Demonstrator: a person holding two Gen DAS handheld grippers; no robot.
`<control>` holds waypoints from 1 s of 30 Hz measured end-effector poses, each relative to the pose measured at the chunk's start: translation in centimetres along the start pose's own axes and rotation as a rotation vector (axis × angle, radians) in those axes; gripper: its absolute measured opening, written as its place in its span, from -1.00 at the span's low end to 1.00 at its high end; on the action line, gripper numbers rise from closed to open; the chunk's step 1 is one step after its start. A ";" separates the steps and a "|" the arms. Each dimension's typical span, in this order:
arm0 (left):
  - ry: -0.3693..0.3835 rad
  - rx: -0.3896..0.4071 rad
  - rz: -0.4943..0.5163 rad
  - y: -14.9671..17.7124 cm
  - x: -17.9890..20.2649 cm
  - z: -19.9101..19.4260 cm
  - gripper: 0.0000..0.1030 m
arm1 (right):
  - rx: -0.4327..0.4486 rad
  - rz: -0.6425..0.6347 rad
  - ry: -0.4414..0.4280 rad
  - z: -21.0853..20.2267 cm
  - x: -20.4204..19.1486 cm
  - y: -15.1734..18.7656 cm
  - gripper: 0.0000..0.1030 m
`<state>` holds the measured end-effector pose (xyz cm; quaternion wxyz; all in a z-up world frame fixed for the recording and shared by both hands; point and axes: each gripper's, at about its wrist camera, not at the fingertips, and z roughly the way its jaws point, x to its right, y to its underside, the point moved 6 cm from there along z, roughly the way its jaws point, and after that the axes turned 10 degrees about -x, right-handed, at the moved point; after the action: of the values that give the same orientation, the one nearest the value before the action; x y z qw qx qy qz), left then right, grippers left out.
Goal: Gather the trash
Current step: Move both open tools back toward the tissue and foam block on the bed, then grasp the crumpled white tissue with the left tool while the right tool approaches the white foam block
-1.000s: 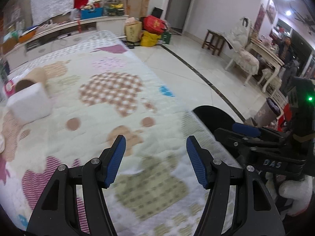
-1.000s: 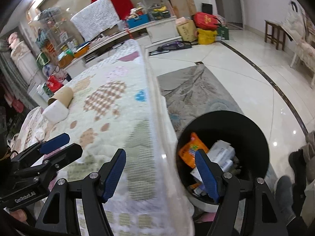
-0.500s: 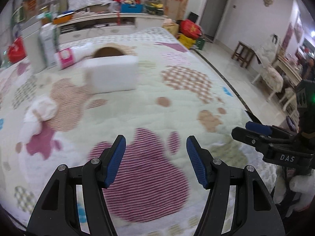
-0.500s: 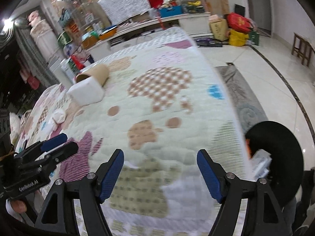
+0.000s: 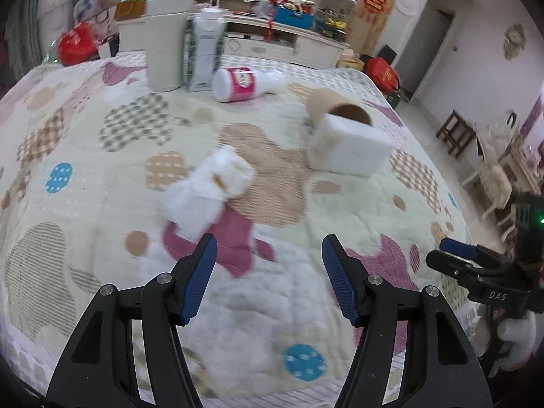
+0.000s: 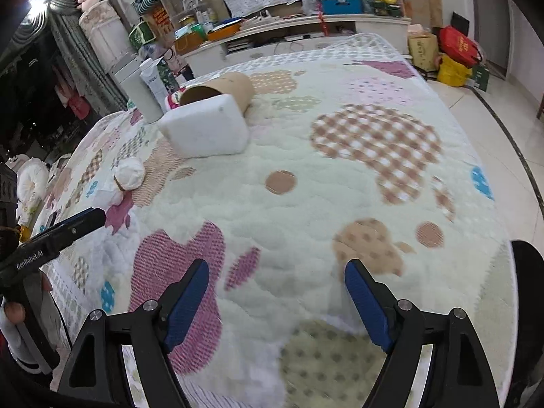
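Both our tongs empty: left tongs (image 5: pixel 267 273) stand apart, right tongs (image 6: pixel 277 301) have just been opening, wide, nothing btwn. We're reaching for trash on the quilted bed (image 5: pixel 306 306). Nearest: crumpled tissue wad (image 5: pixel 210 183) just ahead of left; drop straight over it, pinch the bulk. Farther: white foam block (image 5: pixel 346 149) vs cardboard tube (image 5: pixel 340 108). Blur hides wad's shape; bin (image 6: pixel 527 306) cut off at edge.

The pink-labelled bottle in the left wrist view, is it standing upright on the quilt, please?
No, the pink-labelled bottle lies on its side on the quilt, beside the upright carton.
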<state>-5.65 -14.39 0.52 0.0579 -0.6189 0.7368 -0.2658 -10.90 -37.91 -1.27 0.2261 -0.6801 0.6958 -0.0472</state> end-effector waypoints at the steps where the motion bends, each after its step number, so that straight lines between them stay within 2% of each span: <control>1: -0.003 0.000 -0.003 -0.3 -0.4 0.0 0.23 | -0.002 -0.003 -0.003 0.2 -0.3 -0.3 0.57; 7: -0.011 0.004 0.018 -1.9 -1.9 0.8 0.24 | 0.001 -0.032 -0.017 0.9 -2.1 -2.7 0.59; 12: 0.006 -0.015 0.003 -3.0 -2.8 2.2 0.24 | 0.035 -0.041 -0.030 0.5 -3.0 -5.0 0.60; 16: 0.017 -0.021 0.010 -3.5 -3.2 2.9 0.24 | 0.084 -0.028 -0.034 -0.3 -2.7 -7.3 0.62; 24: 0.068 -0.038 0.006 -4.2 -3.7 3.4 0.22 | 0.128 0.025 -0.049 -0.2 -1.0 -10.9 0.62; 27: 0.085 -0.045 -0.005 -4.2 -4.3 3.3 -0.05 | 0.143 0.055 -0.057 0.0 -0.4 -12.1 0.62; 28: 0.084 -0.044 -0.013 -4.1 -4.5 3.2 -0.19 | 0.142 0.061 -0.058 0.2 -0.3 -12.5 0.62; 30: 0.079 -0.038 -0.036 -4.2 -5.3 2.8 -0.29 | 0.138 0.069 -0.056 0.8 0.0 -13.2 0.62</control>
<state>0.36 -10.68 -1.18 0.0119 -0.6222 0.7321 -0.2768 1.61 -38.61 2.93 0.2933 -0.6396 0.7073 -0.0680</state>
